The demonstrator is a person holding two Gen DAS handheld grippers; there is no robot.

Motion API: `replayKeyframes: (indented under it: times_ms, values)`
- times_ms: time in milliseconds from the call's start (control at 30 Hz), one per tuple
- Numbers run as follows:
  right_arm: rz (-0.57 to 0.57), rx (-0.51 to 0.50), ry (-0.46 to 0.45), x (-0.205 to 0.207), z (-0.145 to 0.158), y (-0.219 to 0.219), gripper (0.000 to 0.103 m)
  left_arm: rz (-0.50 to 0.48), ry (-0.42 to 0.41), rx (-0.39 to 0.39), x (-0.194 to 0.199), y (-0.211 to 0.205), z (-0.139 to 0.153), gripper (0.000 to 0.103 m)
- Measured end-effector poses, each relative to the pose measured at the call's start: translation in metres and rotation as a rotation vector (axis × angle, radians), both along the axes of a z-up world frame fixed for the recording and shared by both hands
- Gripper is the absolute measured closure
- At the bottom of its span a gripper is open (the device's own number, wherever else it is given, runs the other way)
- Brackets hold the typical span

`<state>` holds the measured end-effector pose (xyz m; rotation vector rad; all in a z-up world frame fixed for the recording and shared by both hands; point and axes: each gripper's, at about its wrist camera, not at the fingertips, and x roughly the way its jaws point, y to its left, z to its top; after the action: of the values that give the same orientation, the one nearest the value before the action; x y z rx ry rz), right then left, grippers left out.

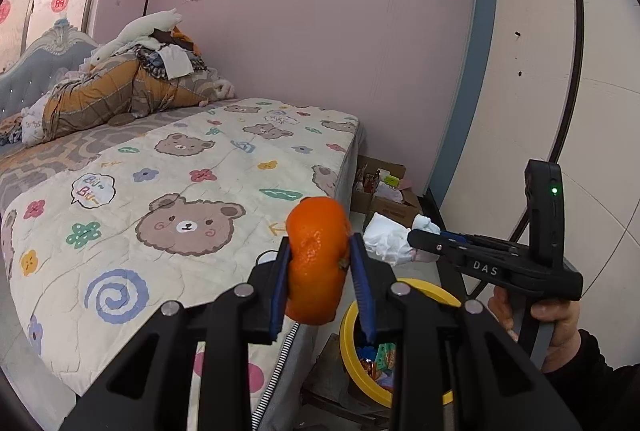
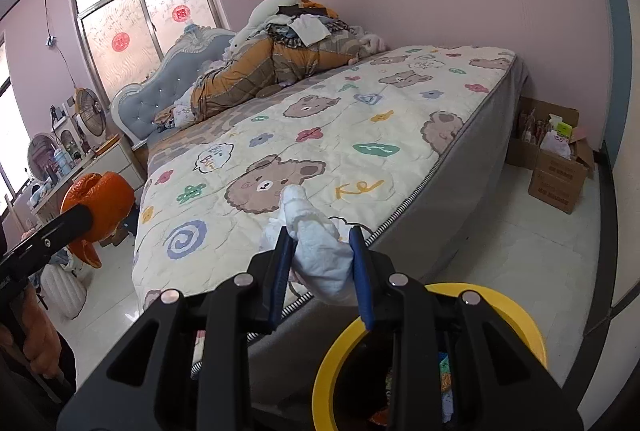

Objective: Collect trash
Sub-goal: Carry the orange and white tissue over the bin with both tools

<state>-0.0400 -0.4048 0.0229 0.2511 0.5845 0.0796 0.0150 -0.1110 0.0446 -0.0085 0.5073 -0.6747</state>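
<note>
We hold 2 pieces of trash at once, and that is where the risk starts. Nearest us, the left gripper (image 1: 322, 267) has its blue fingers (image 1: 280, 283) clamped on an orange peel (image 1: 318, 259), pinched at its waist so that the upper lobe bulges above the pads. The peel looks soft and curled; we judge it could fold further and slide out if the hand tips or swings hard. The right gripper (image 2: 324, 263) has its fingers (image 2: 362, 271) pressed on a crumpled white tissue (image 2: 320, 259), which sticks up well past the tips. Loose paper like that may tear or cling to a pad on release.

Just below both grippers sits the yellow bin (image 2: 436, 295), on the floor against the foot of the bed (image 2: 360, 135), with coloured wrappers already inside. Its mouth is partly hidden behind the fingers in both views, so our aim over it is uncertain. A drop released too early would likely land on the bed edge or the pale floor (image 2: 532, 255).

The 2 grippers are near each other above the bin, and they could knock together.

Farther off, the cardboard boxes (image 2: 556, 175) by the wall lie outside our path.
</note>
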Motion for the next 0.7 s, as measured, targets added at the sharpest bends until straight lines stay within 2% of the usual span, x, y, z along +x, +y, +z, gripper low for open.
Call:
replayKeyframes:
  times_ms: [267,500,700]
  values:
    - [-0.093,-0.042,0.012,-0.024,-0.002,-0.019,0.075,-0.072,0.024,0.034,-0.008,-0.032,-0.003,0.076]
    - [-0.157,-0.014,0.043,-0.042,-0.011,-0.047,0.075,-0.148,0.067,0.065,-0.007,-0.065,-0.019,0.075]
    - [-0.208,0.018,0.068,-0.053,-0.022,-0.069,0.075,-0.224,0.161,0.096,0.007,-0.105,-0.045,0.075]
